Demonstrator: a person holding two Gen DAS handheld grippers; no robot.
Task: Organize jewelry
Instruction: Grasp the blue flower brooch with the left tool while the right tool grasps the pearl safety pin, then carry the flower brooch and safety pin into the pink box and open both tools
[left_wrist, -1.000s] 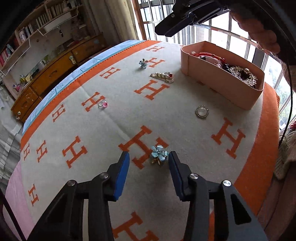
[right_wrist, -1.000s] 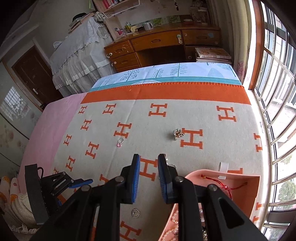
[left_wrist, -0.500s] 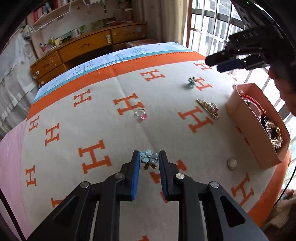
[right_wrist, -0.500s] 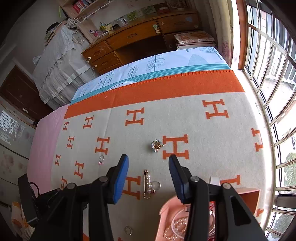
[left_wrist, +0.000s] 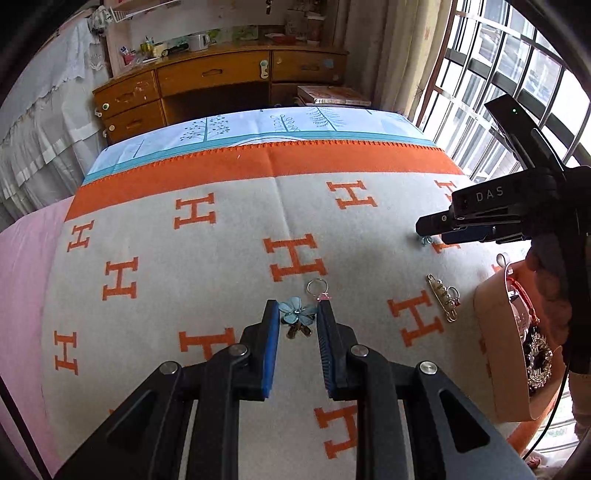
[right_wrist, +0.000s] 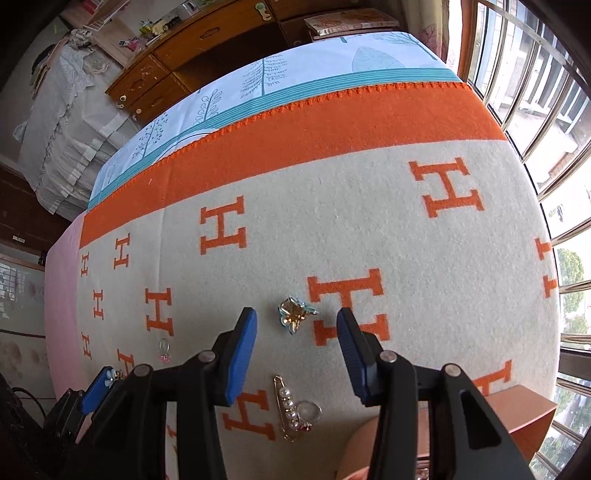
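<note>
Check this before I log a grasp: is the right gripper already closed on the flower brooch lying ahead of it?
No. The right gripper has its jaws spread wide, and the flower brooch lies untouched on the blanket between its fingertips.

Bright daylight pours in from the barred windows (left_wrist: 495, 85) on the right, blowing them out to near white, casting soft shadows on the blanket (left_wrist: 229, 258), while fisheye distortion bends both views and black vignetting darkens the corners.

Bed blanket (right_wrist: 332, 221) carries a brooch (right_wrist: 293, 314), pin (right_wrist: 291, 410), ring (left_wrist: 317, 288), box (left_wrist: 498, 354).
</note>
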